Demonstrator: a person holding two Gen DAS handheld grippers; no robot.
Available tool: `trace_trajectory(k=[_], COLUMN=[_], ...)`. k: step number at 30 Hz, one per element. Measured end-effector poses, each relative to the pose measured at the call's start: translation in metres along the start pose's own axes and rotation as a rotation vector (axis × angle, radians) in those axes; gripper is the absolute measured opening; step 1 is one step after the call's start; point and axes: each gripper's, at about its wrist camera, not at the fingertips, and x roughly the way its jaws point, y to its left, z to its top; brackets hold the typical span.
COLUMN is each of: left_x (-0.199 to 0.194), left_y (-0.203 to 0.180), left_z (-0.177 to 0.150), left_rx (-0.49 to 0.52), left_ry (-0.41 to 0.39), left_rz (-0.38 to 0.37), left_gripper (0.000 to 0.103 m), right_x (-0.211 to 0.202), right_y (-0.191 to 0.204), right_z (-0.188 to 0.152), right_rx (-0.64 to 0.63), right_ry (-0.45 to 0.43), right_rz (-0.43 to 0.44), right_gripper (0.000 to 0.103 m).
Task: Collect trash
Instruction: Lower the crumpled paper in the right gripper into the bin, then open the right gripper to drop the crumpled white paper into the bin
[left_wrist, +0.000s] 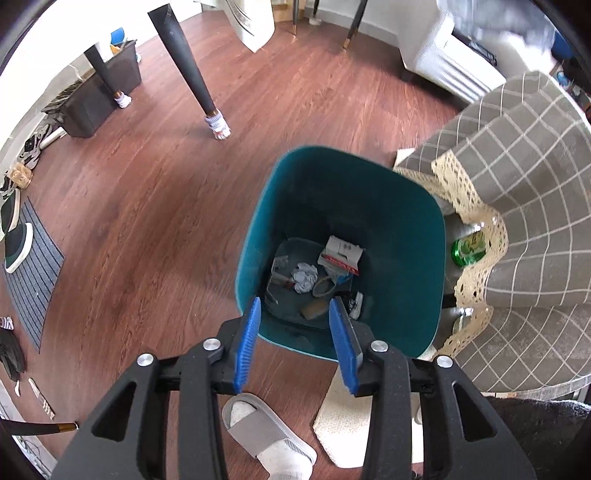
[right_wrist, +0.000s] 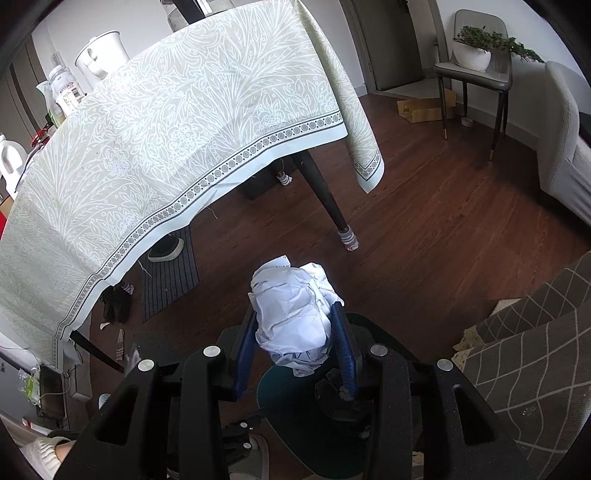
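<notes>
The right tool (right_wrist: 299, 332) is gripping crumpled paper (right_wrist: 295, 314); the left tool (left_wrist: 295, 343) is hanging open and empty, the teal bin (left_wrist: 406, 258) just below it.

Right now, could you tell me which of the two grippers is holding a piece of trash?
The right gripper: a crumpled white paper wad is clamped between its fingers. The left gripper stands open and empty above the teal bin.

Teal bin (right_wrist: 291, 398) mostly hidden behind the crumpled paper (right_wrist: 295, 314), lower centre; upper-right white furniture (left_wrist: 439, 55) blurred, cut off.
</notes>
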Motion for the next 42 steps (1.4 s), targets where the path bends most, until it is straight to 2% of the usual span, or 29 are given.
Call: trace_trajectory(k=[8,11,15,18,21,26,36,42], left_x=[-0.056,-0.081,-0.114,-0.139,-0.157,-0.174,-0.212,-0.222], left_y=[0.009,0.013,0.013,0.012,0.008,-0.002,-0.013,0.000], left_z=[0.009,0.012,0.016,0.019,0.020,0.023,0.022,0.019], left_rx=[-0.002,-0.032,-0.047,-0.067,-0.074,-0.080,-0.035,-0.068], left_ry=[-0.181,-0.249,-0.335,-0.393,-0.440,-0.479,-0.564,-0.590], left_rz=[0.009,-0.018,-0.006,-0.046,-0.055,-0.037,-0.054,-0.078], left_gripper=[0.043,0.042,0.042,0.042,0.042,0.040,0.040,0.040], right_x=[0.019,0.027,0.040,0.049,0.058,0.076,0.118,0.133], right_y=[-0.011,-0.012,-0.012,-0.010,-0.012,-0.012,-0.002,-0.005], right_z=[-0.006,-0.009,-0.017,-0.024,-0.032,-0.047,-0.084,-0.102], right_rx=[0.021,0.020,0.011,-0.007,-0.013,-0.021,-0.072,-0.087], right_ry=[0.046,0.068,0.108,0.142,0.177,0.245,0.413,0.488], right_rz=[-0.040,-0.053,-0.069,-0.089,-0.103,-0.114,-0.147,-0.173], right_gripper=[0.039,0.039,0.039,0.039,0.039,0.039,0.039,0.039])
